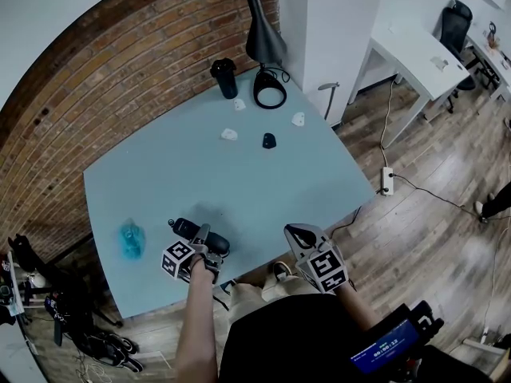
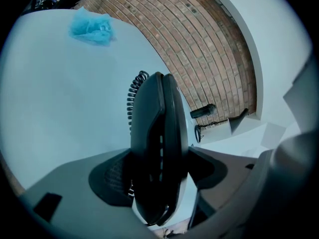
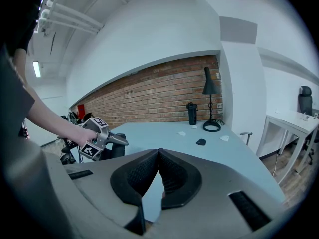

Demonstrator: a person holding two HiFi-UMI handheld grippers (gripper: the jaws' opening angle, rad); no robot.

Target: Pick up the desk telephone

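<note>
The pale blue surface point(image 1: 239, 174) fills most of the head view, with its far corner set against a brick wall point(image 1: 120, 62). A black desk lamp point(image 1: 263, 30) stands at that far corner, out of the working space. The desk telephone point(image 2: 157, 118) is at the near left edge, close to the person and so within easy reach.

The left gripper point(image 1: 204, 246) has its jaws spread wide, 1 pad pressed on each side of the telephone's body. That wide stance is simply the width of the telephone, not an empty opening. The telephone stands edge-on between the pads, with its coiled cord point(image 2: 134, 96) trailing off behind it. It looks to be tipped up off the surface, though no view shows a clear gap under it. So I judge the pick-up to be in hand, with the grip already made.

The right gripper point(image 3: 158, 158) hangs over the near edge, well apart from the telephone. Its jaws are closed tip to tip on nothing, so it seems to be kept aside, out of the way.

A black cup point(image 1: 224, 76) stands beside the lamp. A crumpled blue bundle point(image 1: 131, 239) lies near the telephone's left. 3 white scraps and 1 small black thing point(image 1: 269, 140) lie scattered further back.
</note>
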